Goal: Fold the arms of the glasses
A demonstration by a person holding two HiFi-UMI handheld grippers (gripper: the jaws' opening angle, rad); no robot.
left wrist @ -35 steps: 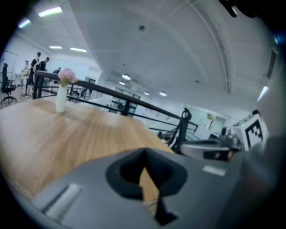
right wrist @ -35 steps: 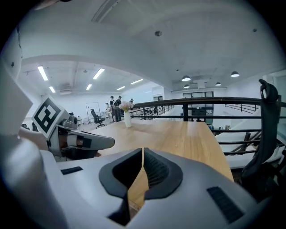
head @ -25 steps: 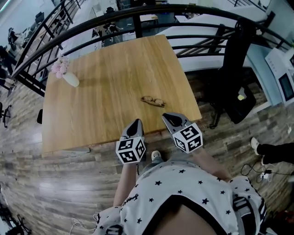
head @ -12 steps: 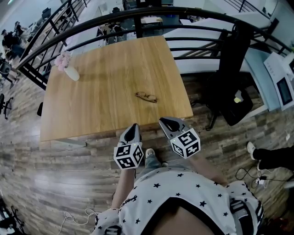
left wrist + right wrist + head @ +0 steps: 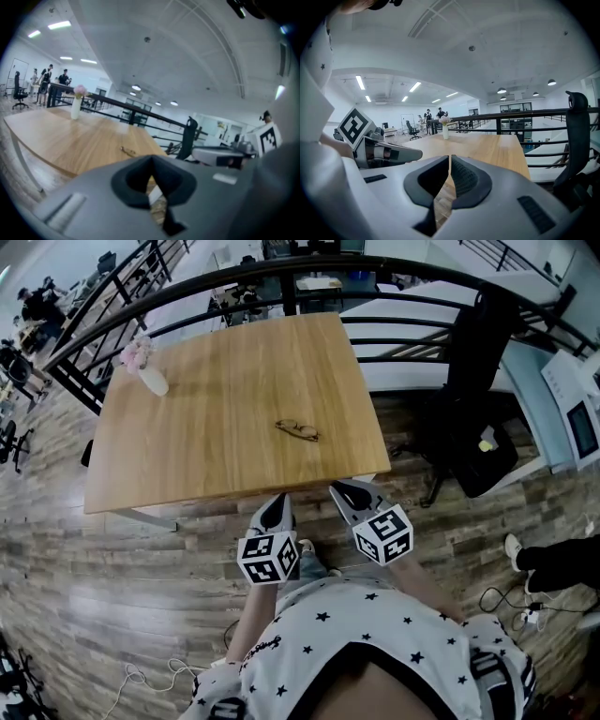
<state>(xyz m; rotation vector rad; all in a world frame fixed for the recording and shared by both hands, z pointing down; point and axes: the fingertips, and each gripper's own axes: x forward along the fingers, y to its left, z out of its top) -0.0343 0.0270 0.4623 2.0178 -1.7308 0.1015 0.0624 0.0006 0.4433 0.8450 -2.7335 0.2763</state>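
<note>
- Plank floor (image 5: 103, 568) underfoot; the left gripper (image 5: 277, 503) and right gripper (image 5: 343, 490) hang at the wooden table's (image 5: 206, 418) near edge, each with jaws pressed together on nothing.
- The glasses (image 5: 297, 430) lie on the tabletop ahead, well apart from both grippers.
- A flower vase (image 5: 150, 376) stands at the far left corner, with a black railing (image 5: 281, 277) beyond.
</note>
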